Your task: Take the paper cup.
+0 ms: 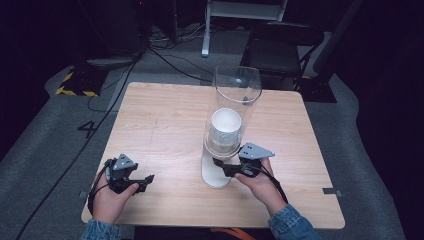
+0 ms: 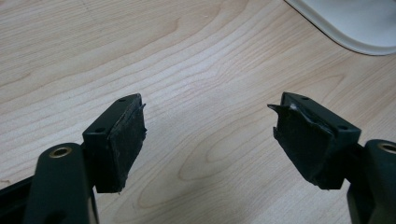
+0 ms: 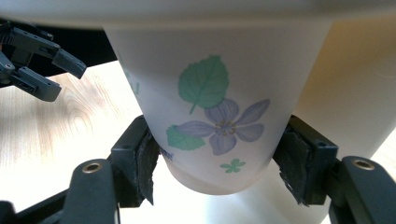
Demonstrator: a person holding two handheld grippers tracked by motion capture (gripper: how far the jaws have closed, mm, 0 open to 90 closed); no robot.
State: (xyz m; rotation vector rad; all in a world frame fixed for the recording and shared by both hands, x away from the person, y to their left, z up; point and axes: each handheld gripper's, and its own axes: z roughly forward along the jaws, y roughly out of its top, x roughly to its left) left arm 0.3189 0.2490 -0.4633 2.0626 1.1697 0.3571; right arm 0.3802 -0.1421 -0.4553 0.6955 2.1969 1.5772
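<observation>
Grey carpet, trailing cables and a dark chair (image 1: 280, 47) are seen beyond a light wooden table (image 1: 160, 125) in the high view. Near the table's middle, a tall clear tube (image 1: 237, 95) is stood on a white base (image 1: 215, 175), and a stack of paper cups (image 1: 223, 131) is held inside it. The right gripper (image 1: 225, 167) is placed at the tube's lower end, just above the base. The left gripper (image 1: 145, 181) is held over the near left part of the table, well apart from the tube.

In the left gripper view, the jaws are spread wide over bare wood, with nothing between them; a corner of the white base (image 2: 355, 23) is seen at far right.

In the right gripper view, the jaws are clamped on the lower part of a paper cup (image 3: 219, 116) printed with a flower and leaves, one pad pressed against each side. The left gripper (image 3: 35, 56) is visible at far left.
</observation>
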